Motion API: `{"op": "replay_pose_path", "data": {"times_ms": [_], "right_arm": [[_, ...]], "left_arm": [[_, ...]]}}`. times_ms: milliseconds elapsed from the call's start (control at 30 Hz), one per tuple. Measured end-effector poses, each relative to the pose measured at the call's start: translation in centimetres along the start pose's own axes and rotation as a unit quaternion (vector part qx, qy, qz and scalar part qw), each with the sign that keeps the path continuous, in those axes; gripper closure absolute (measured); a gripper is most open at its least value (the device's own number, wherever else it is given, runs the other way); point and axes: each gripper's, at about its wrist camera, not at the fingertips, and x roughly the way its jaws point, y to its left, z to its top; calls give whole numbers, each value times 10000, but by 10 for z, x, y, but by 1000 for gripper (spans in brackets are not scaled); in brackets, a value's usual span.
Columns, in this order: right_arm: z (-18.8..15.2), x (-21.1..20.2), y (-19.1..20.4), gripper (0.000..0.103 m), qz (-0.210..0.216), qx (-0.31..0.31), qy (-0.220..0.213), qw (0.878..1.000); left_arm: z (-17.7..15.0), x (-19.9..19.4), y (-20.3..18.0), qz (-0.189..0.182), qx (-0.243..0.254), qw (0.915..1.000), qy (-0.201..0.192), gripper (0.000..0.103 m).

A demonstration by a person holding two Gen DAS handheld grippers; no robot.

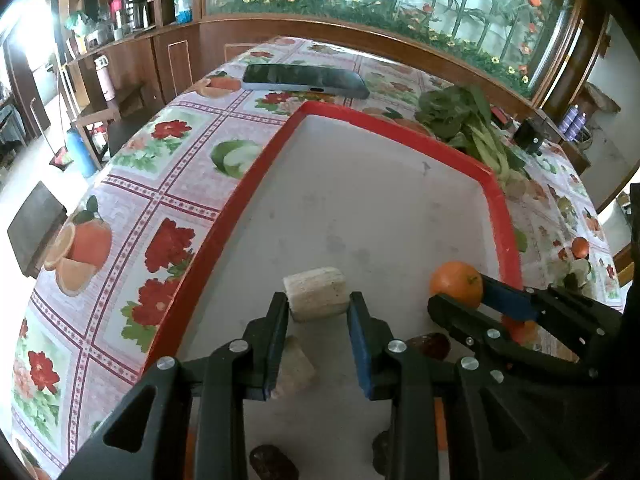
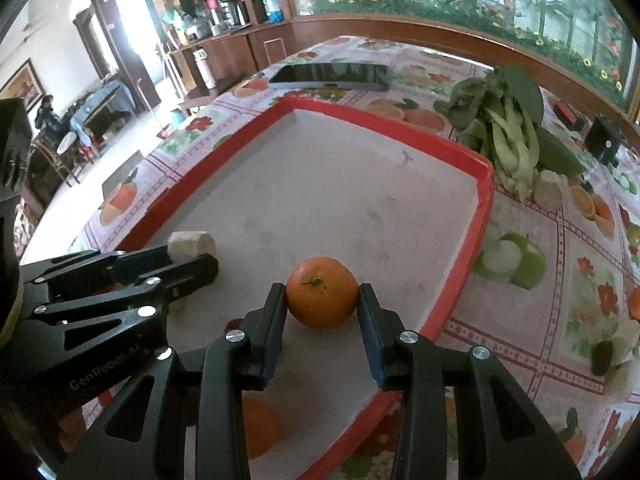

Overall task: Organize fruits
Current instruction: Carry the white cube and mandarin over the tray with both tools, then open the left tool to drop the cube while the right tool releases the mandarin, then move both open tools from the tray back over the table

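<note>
A red-rimmed tray (image 1: 256,172) with a grey floor lies on the flowered tablecloth; it also shows in the right wrist view (image 2: 480,216). My left gripper (image 1: 319,304) is shut on a pale beige cylindrical piece (image 1: 316,292), just above the tray floor. My right gripper (image 2: 322,300) is shut on an orange (image 2: 322,292), low over the tray's near right side. In the left wrist view the right gripper (image 1: 456,296) and orange (image 1: 456,282) appear at right. A second beige piece (image 1: 294,368) and dark red fruits (image 1: 432,346) lie under the left gripper.
A phone (image 1: 304,80) lies beyond the tray. Leafy greens (image 2: 508,132) lie right of the tray, with a beige piece (image 2: 546,190) beside them. A black box (image 2: 604,140) stands far right. More small pieces (image 2: 616,348) lie on the cloth at right.
</note>
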Motion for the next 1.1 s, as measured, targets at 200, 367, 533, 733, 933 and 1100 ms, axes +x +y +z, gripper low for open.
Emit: {"op": "replay_pose_path", "data": {"times_ms": [200,367,533,733,933,1100], "right_arm": [[-3,-6,1,62,-59,3,-25,10000],[-9,-17,-1,61,-52,115,-27,9999],[-18,-34,3,61,-49,106,-44,9999],[-35,-59,6,60,-46,56,-116,9999],[-58,-83,-3,59,5,194,-197,9996],[-81,-100,-28,56,-16,536,-235,9983]], "left_arm": [[-3,-5,-3,235,65,9997,-18,56],[-9,-12,-2,403,4,9992,-67,41],[-17,-22,-7,487,14,9987,-120,36],[-29,-39,-17,517,7,9984,-211,36],[-42,-61,-41,518,110,9977,-423,34],[-49,-64,-68,271,196,9988,-358,32]]}}
